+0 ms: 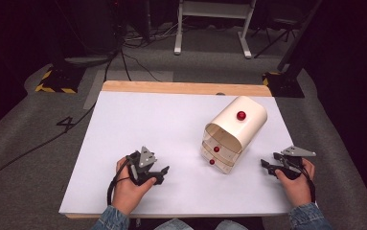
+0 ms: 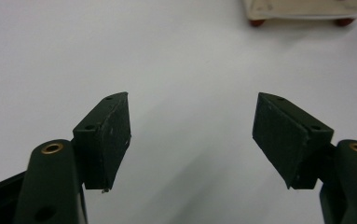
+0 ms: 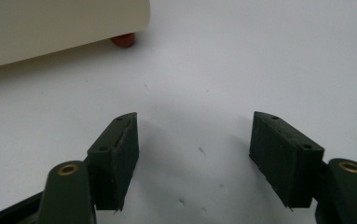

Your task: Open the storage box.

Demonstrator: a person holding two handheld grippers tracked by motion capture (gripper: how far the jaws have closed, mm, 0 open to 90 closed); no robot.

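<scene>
A cream drawer unit (image 1: 234, 132) with a rounded top and red knobs (image 1: 241, 115) stands right of centre on the white table top (image 1: 162, 124). Its front faces the near edge, with a hollow opening above two small drawers. My left gripper (image 1: 163, 175) rests low near the front edge, pointing right toward the unit, open and holding nothing (image 2: 191, 107). The unit's base and red feet (image 2: 256, 22) lie far ahead of it. My right gripper (image 1: 267, 165) sits to the right of the unit, pointing left, open and empty (image 3: 194, 126), with the cream wall (image 3: 50, 28) just beyond its jaws.
The white top lies on a wooden board (image 1: 181, 87) whose far edge shows. Grey carpet surrounds the table, with cables (image 1: 51, 139) at the left and stand bases (image 1: 56, 81) beyond the far corners. A white desk frame (image 1: 212, 28) stands farther back.
</scene>
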